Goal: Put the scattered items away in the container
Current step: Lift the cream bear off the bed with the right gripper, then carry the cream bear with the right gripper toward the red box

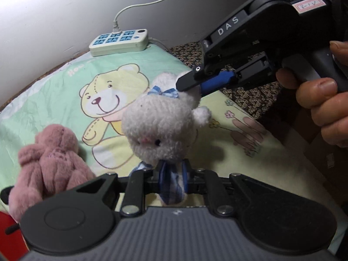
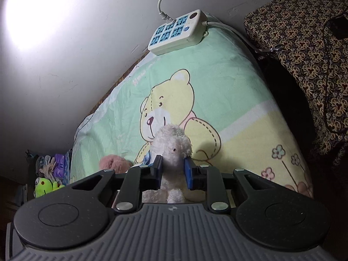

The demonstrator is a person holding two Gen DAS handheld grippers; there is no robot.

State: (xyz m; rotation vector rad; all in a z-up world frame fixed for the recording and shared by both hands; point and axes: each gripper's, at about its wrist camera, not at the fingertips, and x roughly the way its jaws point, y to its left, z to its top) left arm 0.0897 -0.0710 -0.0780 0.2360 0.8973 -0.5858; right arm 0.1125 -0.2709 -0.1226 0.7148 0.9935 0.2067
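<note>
Item 1: white plush lamb [image 1: 161, 126]. You hold it with both tools at once. Your left gripper [image 1: 171, 184] has its jaws clamped on the blue-checked cloth at the toy's lower end; your right gripper [image 2: 174, 169] has its jaws pressed on the fluffy head from either side. In the left wrist view the right tool's tip meets the lamb near its blue bow. The lamb appears lifted off the bear-print blanket [image 1: 54, 91] rather than lying on it.

Item 2: pink plush bear [image 1: 52, 158]. It lies loose on the blanket, just beside your left gripper, untouched.

Item 3: green frog toy [image 2: 43, 187]. It sits low at the left of the right wrist view, past the blanket's edge, among other small things too blurred to name.

Item 4: power strip [image 2: 176, 32]. It rests at the far end of the blanket by the wall, cord attached; probably not part of the tidying.

Container: not visible in either view.

Progress, as a judgement: early. One toy in hand and not yet deposited; at least the pink bear remains to collect.
</note>
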